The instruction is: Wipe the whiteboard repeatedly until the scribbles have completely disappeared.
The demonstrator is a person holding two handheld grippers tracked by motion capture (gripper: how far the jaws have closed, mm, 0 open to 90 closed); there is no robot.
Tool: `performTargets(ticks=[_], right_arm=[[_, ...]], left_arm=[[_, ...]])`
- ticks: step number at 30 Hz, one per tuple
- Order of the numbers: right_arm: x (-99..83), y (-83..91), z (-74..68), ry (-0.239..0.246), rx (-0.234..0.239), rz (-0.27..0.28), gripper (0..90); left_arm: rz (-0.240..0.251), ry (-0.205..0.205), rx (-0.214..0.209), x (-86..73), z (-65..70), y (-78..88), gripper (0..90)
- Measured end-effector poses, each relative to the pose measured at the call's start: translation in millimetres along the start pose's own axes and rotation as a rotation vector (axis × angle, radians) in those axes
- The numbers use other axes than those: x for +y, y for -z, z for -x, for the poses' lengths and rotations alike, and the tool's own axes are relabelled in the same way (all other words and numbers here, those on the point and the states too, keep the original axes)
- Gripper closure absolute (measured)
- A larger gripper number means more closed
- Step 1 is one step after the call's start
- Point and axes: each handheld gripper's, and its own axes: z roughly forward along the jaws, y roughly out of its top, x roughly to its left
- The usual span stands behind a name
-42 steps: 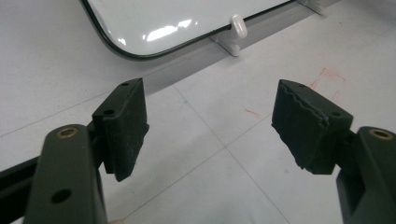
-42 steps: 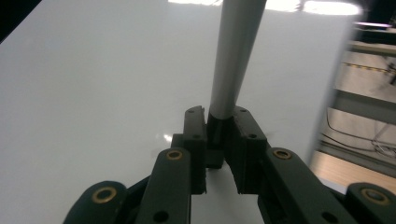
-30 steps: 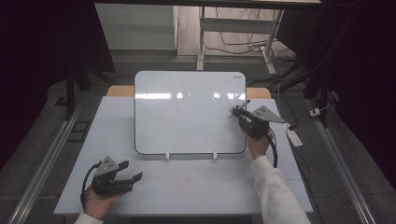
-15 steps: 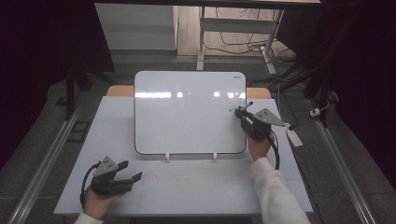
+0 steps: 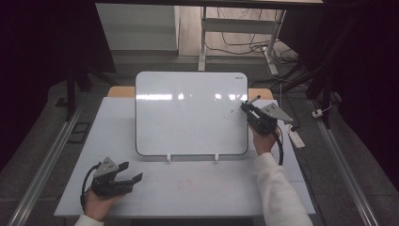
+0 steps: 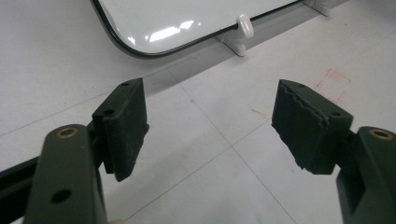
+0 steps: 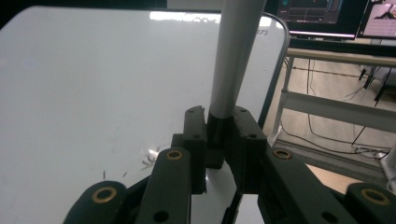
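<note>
R gripper (image 5: 246,108) pinching a pen (image 7: 232,60) at right edge of whiteboard (image 5: 188,117), small marks by pen tip, L gripper (image 5: 130,172) low on table (image 5: 211,188), jaws wide apart w/ nothing between

Count: one whiteboard (image 5: 190,113), propped on two white clips (image 5: 168,158); one marker (image 7: 233,60); two grippers, left (image 5: 127,176) and right (image 5: 248,109); one worktop (image 5: 197,188).
</note>
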Motion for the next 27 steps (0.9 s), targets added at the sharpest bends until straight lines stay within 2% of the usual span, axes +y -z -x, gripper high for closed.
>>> performTargets(ticks=[2,3,5,6,7,8,10,11,12,13,16,17,18,19,21,22,23,24,27], right_arm=[[-0.2,-1.2,-1.9,-0.019,0.005,0.002,77.9],[-1.6,-1.6,-7.3,-0.006,0.032,-0.008,77.9],[-6.9,-1.5,-24.4,0.056,0.106,-0.051,77.9],[-8.8,-0.8,-30.8,0.106,0.114,-0.063,77.9],[-7.9,-0.8,-30.5,0.117,0.113,-0.065,77.9],[-5.3,-1.6,-25.0,0.087,0.095,-0.054,77.9],[2.4,-3.2,-7.8,0.025,0.026,-0.026,77.9],[5.1,-3.8,-0.5,-0.013,0.011,-0.016,77.9],[6.6,-4.3,2.7,-0.026,0.009,-0.015,77.9],[6.4,-4.6,0.7,-0.009,0.005,-0.019,77.9],[0.8,-5.2,-16.7,0.035,0.087,-0.053,77.9],[-1.3,-6.2,-23.9,0.068,0.110,-0.062,77.9],[-1.4,-7.3,-28.0,0.093,0.109,-0.065,77.9],[0.2,-8.8,-26.7,0.085,0.106,-0.066,77.9],[5.3,-10.1,-18.1,0.044,0.048,-0.040,77.9],[7.3,-10.7,-14.0,0.010,0.039,-0.032,77.9],[7.6,-11.3,-13.7,0.001,0.041,-0.033,77.9],[6.7,-11.2,-17.2,0.026,0.050,-0.045,77.9],[-3.5,-7.9,-38.3,0.095,0.133,-0.085,77.9]], left_arm=[[0.003,-0.004,0.000,0.1,1.1,0.7,27.4],[0.003,-0.005,-0.002,-0.1,1.0,1.0,27.4],[0.003,-0.001,-0.001,-0.4,0.1,1.3,27.4],[0.004,0.003,0.001,-0.7,-0.5,1.4,27.4],[0.003,0.004,0.001,-0.7,-0.8,1.2,27.4],[0.001,0.003,0.000,-0.8,-0.7,0.9,27.4],[0.003,-0.002,-0.001,-0.5,1.0,1.2,27.4],[0.005,-0.004,0.000,-0.3,1.9,1.7,27.4],[0.006,-0.006,-0.001,-0.2,2.2,2.0,27.4],[0.006,-0.005,-0.001,-0.3,1.9,2.0,27.4],[0.003,0.002,0.001,-0.9,-0.7,1.5,27.4],[0.003,0.003,0.002,-0.9,-1.4,1.4,27.4],[0.003,0.004,0.003,-0.9,-1.4,1.4,27.4],[0.002,0.004,0.002,-0.9,-0.8,1.4,27.4],[0.003,-0.001,0.002,-0.7,1.0,1.7,27.4],[0.004,-0.003,0.002,-0.6,1.6,1.9,27.4],[0.004,-0.005,0.001,-0.4,1.9,2.0,27.4],[0.005,-0.005,0.001,-0.4,1.8,2.0,27.4],[0.003,0.001,0.001,-0.8,0.0,1.5,27.4]])
